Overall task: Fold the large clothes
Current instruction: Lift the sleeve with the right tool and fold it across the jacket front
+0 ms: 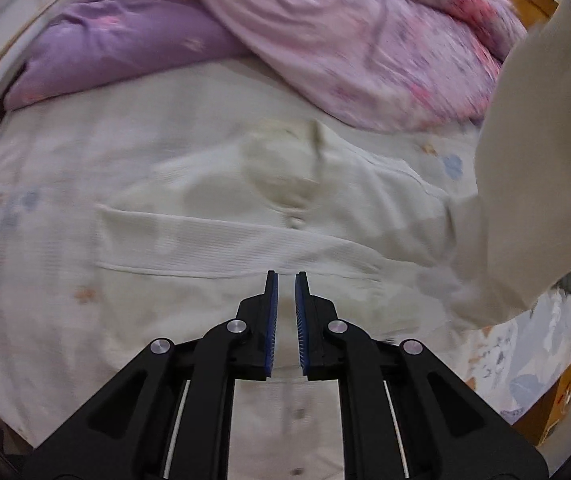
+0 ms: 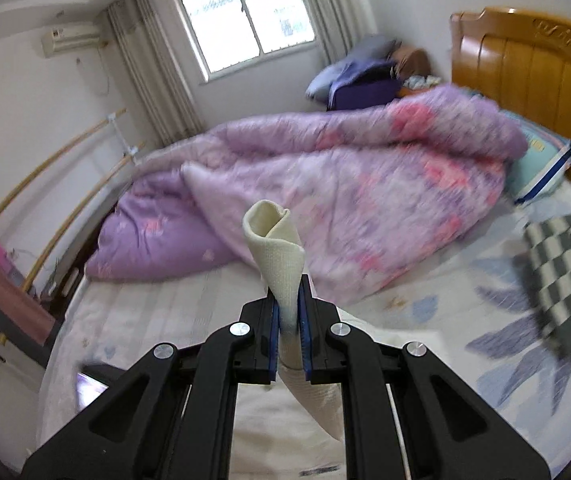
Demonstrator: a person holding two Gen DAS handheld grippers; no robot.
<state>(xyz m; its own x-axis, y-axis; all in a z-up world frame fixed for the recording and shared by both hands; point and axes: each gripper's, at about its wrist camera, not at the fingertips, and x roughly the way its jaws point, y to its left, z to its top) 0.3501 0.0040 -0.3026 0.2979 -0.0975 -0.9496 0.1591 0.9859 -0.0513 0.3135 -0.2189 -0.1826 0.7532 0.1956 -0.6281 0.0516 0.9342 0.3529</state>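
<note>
A cream knit cardigan (image 1: 213,216) with buttons lies spread on the bed, front up. Its left sleeve is folded across the chest. My left gripper (image 1: 286,276) hovers just above the cardigan's middle, its jaws nearly together with a narrow gap and nothing between them. My right gripper (image 2: 288,300) is shut on the cuff of the cardigan's other sleeve (image 2: 277,248) and holds it up in the air. That raised sleeve (image 1: 533,152) hangs at the right of the left wrist view.
A purple and pink quilt (image 2: 345,184) is bunched across the far half of the bed. A wooden headboard (image 2: 525,72) stands at the right. A grey checked garment (image 2: 565,272) lies on the floral sheet (image 2: 445,304). A phone (image 2: 89,388) rests at the bed's left edge.
</note>
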